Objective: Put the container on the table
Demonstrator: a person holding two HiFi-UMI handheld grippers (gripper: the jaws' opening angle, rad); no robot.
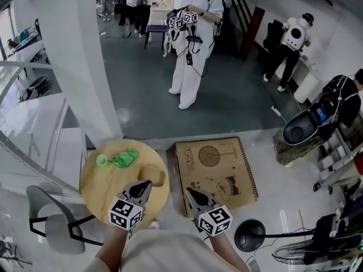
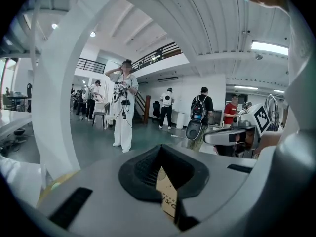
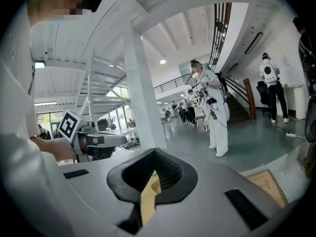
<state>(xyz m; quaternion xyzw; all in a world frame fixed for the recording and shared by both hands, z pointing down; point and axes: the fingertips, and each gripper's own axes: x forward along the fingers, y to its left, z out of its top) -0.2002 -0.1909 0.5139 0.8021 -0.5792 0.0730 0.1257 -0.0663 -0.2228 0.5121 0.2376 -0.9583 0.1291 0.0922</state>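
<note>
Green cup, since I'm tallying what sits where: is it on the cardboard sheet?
No: the green cup stands on the round wooden table beside a green cloth; the cardboard sheet lies separately to the right.

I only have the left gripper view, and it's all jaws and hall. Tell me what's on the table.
Observer: In the head view, the round wooden table holds a tan container, a green cup and a green cloth.
Operator: Place the left gripper relative to that container.
Observer: The left gripper is over the table, with its tips at the container's near edge. I can't tell whether they touch it.
Operator: Report the right gripper.
Observer: The right gripper is shut and empty. It is over the near corner of a cardboard board lying on the floor beside the table.
</note>
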